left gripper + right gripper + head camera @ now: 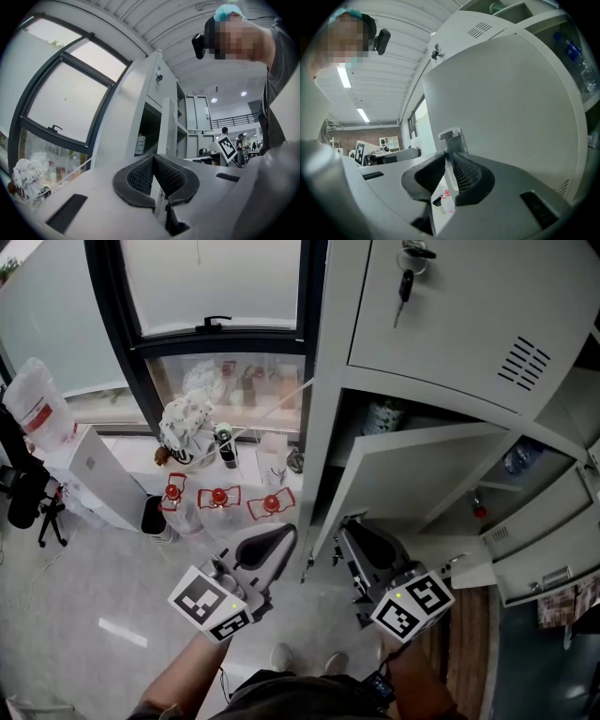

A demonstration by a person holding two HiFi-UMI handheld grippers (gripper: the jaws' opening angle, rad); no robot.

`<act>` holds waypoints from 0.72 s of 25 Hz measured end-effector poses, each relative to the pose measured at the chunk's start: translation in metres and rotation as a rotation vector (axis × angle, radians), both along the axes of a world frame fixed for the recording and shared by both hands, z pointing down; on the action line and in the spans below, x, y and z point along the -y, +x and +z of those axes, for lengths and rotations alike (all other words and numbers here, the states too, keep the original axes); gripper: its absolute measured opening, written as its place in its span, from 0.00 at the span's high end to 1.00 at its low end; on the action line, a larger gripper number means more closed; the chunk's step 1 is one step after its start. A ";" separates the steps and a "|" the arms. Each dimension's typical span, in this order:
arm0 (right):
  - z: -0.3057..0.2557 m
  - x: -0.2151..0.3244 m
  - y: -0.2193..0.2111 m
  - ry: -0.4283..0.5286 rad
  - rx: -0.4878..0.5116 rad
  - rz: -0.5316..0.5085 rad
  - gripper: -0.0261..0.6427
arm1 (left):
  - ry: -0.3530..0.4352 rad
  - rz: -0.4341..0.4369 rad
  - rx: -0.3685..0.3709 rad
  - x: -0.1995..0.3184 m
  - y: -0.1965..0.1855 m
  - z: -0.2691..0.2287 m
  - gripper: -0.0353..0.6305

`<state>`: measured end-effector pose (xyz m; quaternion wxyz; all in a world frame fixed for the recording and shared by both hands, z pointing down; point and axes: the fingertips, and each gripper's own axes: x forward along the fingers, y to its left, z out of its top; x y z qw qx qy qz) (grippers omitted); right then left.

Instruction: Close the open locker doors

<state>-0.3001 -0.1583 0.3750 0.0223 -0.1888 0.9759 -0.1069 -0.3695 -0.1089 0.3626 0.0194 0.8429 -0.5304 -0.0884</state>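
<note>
A grey locker bank [450,306] fills the right of the head view. Its middle door [422,474] hangs open toward me, and the compartment behind it shows. My right gripper [347,526] is at that door's free lower edge. In the right gripper view the door [506,108] fills the frame, its thin edge with the metal latch [451,136] runs between the pads, and my right gripper [449,161] is shut on it. My left gripper [286,532] hovers left of the lockers, apart from them. Its pads meet, so my left gripper [153,161] is shut on nothing.
A lower door [539,559] at the right also stands open. Keys [405,282] hang from the closed upper door. Red-capped bottles [220,498] and a white box [94,474] sit on the floor under the window [216,287]. People stand far back [225,133].
</note>
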 end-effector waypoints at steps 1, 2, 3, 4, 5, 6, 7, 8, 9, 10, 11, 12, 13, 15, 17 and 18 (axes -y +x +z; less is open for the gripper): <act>0.000 0.001 -0.001 0.000 -0.001 -0.002 0.88 | -0.001 -0.003 0.000 0.001 -0.001 0.000 0.93; 0.000 0.002 -0.002 0.001 -0.002 -0.005 0.88 | -0.002 -0.005 0.000 0.001 -0.001 0.000 0.93; 0.001 0.003 -0.003 0.000 -0.003 -0.007 0.88 | -0.003 -0.008 -0.001 0.001 -0.002 0.001 0.93; 0.001 0.004 -0.003 0.000 -0.003 -0.009 0.88 | -0.003 -0.010 -0.002 0.002 -0.002 0.001 0.93; 0.002 0.005 -0.004 0.000 -0.005 -0.010 0.88 | -0.004 -0.012 -0.003 0.002 -0.003 0.001 0.93; 0.002 0.007 -0.005 0.001 -0.006 -0.012 0.88 | -0.004 -0.015 -0.004 0.003 -0.003 0.002 0.93; 0.002 0.008 -0.006 0.001 -0.006 -0.014 0.88 | -0.005 -0.017 -0.005 0.003 -0.004 0.002 0.93; 0.003 0.009 -0.007 0.001 -0.007 -0.015 0.88 | -0.006 -0.020 -0.006 0.004 -0.004 0.003 0.93; 0.003 0.011 -0.009 0.002 -0.007 -0.017 0.88 | -0.007 -0.023 -0.006 0.004 -0.005 0.003 0.93; 0.003 0.012 -0.010 0.002 -0.007 -0.019 0.88 | -0.008 -0.026 -0.007 0.005 -0.005 0.003 0.93; 0.003 0.014 -0.011 0.003 -0.008 -0.020 0.88 | -0.009 -0.029 -0.008 0.005 -0.006 0.003 0.93; 0.003 0.015 -0.013 0.003 -0.009 -0.021 0.88 | -0.009 -0.032 -0.008 0.005 -0.007 0.004 0.93; 0.003 0.017 -0.014 0.004 -0.009 -0.021 0.88 | -0.009 -0.035 -0.009 0.005 -0.008 0.004 0.93; 0.003 0.020 -0.017 0.003 -0.010 -0.023 0.88 | -0.010 -0.042 -0.010 0.006 -0.010 0.004 0.93; 0.003 0.023 -0.019 0.002 -0.009 -0.023 0.88 | -0.013 -0.047 -0.011 0.007 -0.012 0.005 0.93; 0.003 0.025 -0.020 0.001 -0.009 -0.023 0.88 | -0.014 -0.050 -0.012 0.007 -0.012 0.006 0.93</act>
